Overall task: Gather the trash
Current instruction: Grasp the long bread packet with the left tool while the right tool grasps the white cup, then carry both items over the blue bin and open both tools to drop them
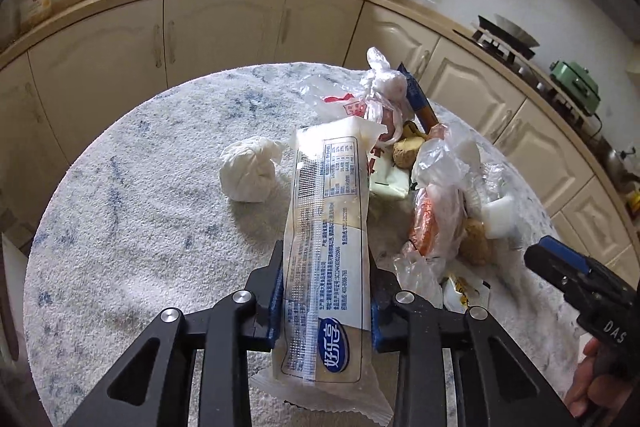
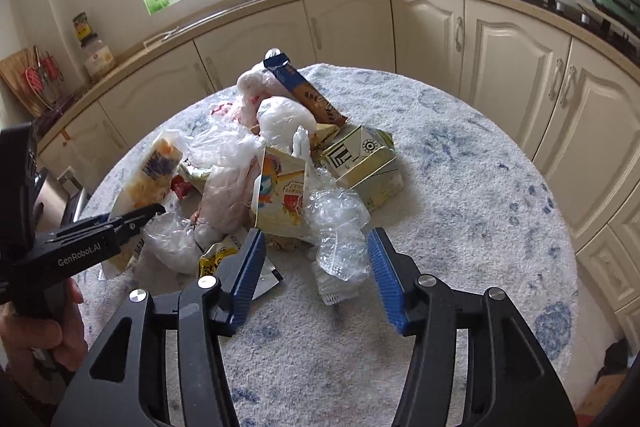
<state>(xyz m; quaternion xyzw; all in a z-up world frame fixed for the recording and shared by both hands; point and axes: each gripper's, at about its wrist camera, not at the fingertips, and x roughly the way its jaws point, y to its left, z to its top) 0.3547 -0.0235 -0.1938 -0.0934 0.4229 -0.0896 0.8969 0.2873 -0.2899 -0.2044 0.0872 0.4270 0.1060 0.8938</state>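
A: Jaws on the left gripper [image 1: 325,301] are narrow, clamped on a long clear snack wrapper [image 1: 326,239] with printed text; both blue pads press its sides.
B: Where's that wrapper relative to the trash pile [image 2: 280,163]?
A: Lifted off the desk [image 1: 132,211], just left of the pile, top end leaning toward it.
B: Right gripper [image 2: 316,267]?
A: Jaws half wide. Crumpled clear plastic [image 2: 338,243] sits between the pads at the pile's near edge; pads not pressing it that I can see.
B: What's in the pile?
A: Flattened yellow-green carton [image 2: 368,167], cartoon-print carton [image 2: 282,193], blue-brown stick pack [image 2: 304,91] on the far side, several clear bags.
B: Anything apart from it?
A: White tissue ball [image 1: 250,169], alone on the desk, left of the pile beyond the held wrapper.
B: Hands?
A: Fingers of a hand [image 2: 44,323] wrap the left gripper's handle, left of the pile.
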